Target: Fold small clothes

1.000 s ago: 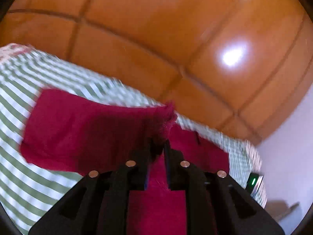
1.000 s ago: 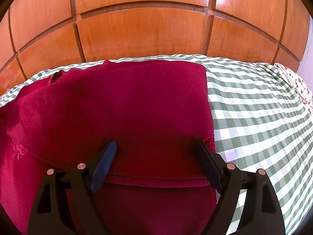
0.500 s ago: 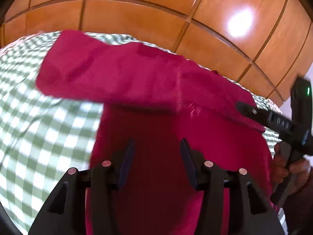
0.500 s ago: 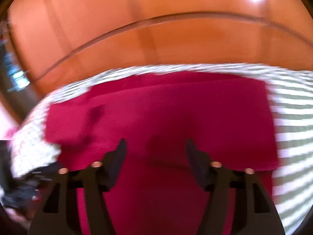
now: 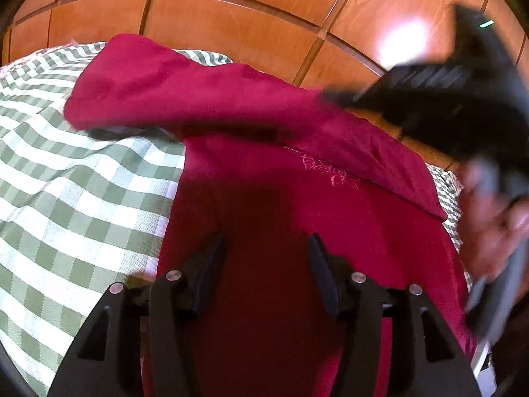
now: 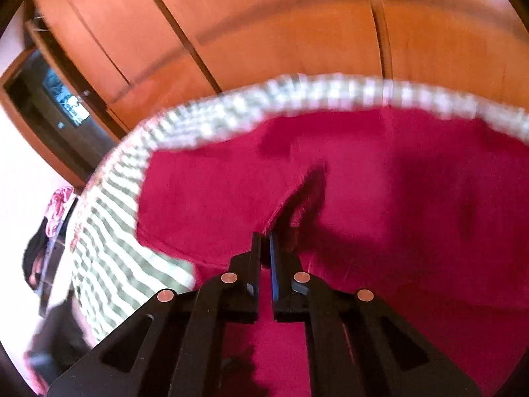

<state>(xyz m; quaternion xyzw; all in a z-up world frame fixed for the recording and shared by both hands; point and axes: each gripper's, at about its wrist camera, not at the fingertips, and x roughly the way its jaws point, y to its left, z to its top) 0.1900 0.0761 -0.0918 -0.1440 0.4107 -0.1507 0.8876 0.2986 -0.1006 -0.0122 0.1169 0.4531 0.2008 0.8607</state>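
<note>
A dark red garment [image 5: 264, 172] with a small embroidered flower [image 5: 330, 172] lies on the green-and-white checked bedsheet [image 5: 82, 198]. My left gripper [image 5: 266, 241] hovers over its near part; the jaws are opening and grip nothing, with cloth lying under them. My right gripper [image 6: 265, 236] is shut on a raised fold of the red garment [image 6: 396, 215]. In the left wrist view the right gripper [image 5: 334, 95] comes in blurred from the upper right, a hand [image 5: 496, 231] behind it, pinching the sleeve-like flap that stretches across to the left.
Glossy wooden wardrobe panels [image 5: 231, 16] stand right behind the bed. In the right wrist view the checked sheet [image 6: 109, 248] ends at the bed's left edge, with a dark doorway [image 6: 49, 99] and a floral cloth [image 6: 56, 208] beyond it.
My left gripper let go of the red corner it held, opened and sank over the garment. My right gripper swung left, shut on a fold and raised it.
</note>
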